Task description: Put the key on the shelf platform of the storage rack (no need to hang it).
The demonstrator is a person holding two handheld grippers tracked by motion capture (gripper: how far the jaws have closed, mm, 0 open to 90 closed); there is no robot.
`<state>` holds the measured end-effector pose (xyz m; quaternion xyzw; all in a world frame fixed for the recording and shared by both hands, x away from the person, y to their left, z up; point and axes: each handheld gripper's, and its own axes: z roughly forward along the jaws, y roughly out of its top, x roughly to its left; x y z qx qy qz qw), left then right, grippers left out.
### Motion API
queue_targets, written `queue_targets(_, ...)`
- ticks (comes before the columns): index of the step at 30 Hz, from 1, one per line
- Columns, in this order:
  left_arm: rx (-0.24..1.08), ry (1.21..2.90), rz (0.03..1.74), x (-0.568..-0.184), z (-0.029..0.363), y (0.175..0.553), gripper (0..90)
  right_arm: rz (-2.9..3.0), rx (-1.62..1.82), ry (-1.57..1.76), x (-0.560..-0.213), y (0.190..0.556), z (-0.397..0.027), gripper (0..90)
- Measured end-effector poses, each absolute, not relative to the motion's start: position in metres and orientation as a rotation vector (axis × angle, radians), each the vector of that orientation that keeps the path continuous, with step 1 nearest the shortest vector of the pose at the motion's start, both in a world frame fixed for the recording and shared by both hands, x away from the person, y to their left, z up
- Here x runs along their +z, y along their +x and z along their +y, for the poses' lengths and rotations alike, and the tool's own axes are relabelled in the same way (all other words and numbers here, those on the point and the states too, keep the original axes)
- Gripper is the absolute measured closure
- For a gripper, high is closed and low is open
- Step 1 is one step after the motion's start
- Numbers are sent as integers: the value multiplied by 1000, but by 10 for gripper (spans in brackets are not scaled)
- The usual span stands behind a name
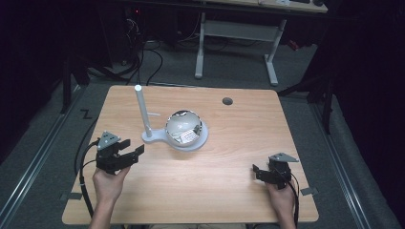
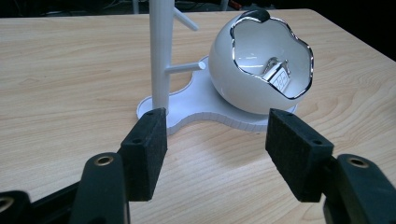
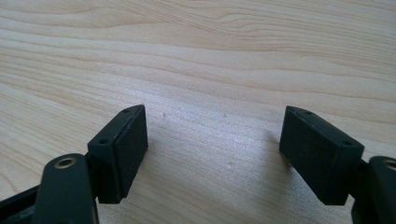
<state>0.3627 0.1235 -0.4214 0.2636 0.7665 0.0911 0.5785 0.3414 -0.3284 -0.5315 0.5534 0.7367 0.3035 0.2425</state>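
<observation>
From the high view, you sit at a light wooden table (image 1: 191, 191) with a gripper in each hand. Your left gripper (image 1: 129, 151) hovers at the table's left side, its jaws spread apart and pointed toward a white stand (image 1: 186, 142) near the table's middle. The stand has an upright post (image 1: 142, 110) on its left and a white bowl (image 1: 184, 126) with a shiny wavy rim on its right, tilted so its mouth faces you. A small white item with dark markings (image 1: 190, 135) lies inside the bowl. Your right gripper (image 1: 260, 172) sits low at the table's right front, well apart from the stand, jaws also apart. A small dark round hole (image 1: 227, 101) marks the tabletop toward the far right.

In the left gripper view, your left gripper (image 2: 215, 154) holds nothing, its two black pads wide apart just short of the stand's flat base (image 2: 205, 119). The post (image 2: 161, 56) rises beyond the left pad, with short pegs sticking out of it. The bowl (image 2: 233, 79) leans open toward the camera, the small item (image 2: 279, 77) resting against its inner wall.

In the right gripper view, your right gripper (image 3: 215, 154) is spread wide and empty over bare wood grain (image 3: 210, 60).
</observation>
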Motion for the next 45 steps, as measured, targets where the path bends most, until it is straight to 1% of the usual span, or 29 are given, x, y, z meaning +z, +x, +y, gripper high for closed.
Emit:
queue_targets(25,197,620,1834,-439,124,358,391,2019,830,1506,-532,341,-328,239)
queue_targets(35,183,618,1875,-448,116,359,388,2019,831,1506,-531,341,-328,239)
queue_targets(37,182,642,1862,-449,116,358,388,2019,831,1506,-531,341,-328,238)
queue_targets(39,177,623,1880,-450,113,358,388,2020,831,1506,-531,341,-328,238)
queue_targets(41,183,648,1865,-452,113,358,387,2020,831,1506,-531,341,-328,238)
queue_targets(42,175,630,1881,-452,111,358,386,2019,831,1505,-532,341,-328,238)
queue_targets(45,179,646,1882,-456,109,358,385,2020,832,1506,-531,341,-328,238)
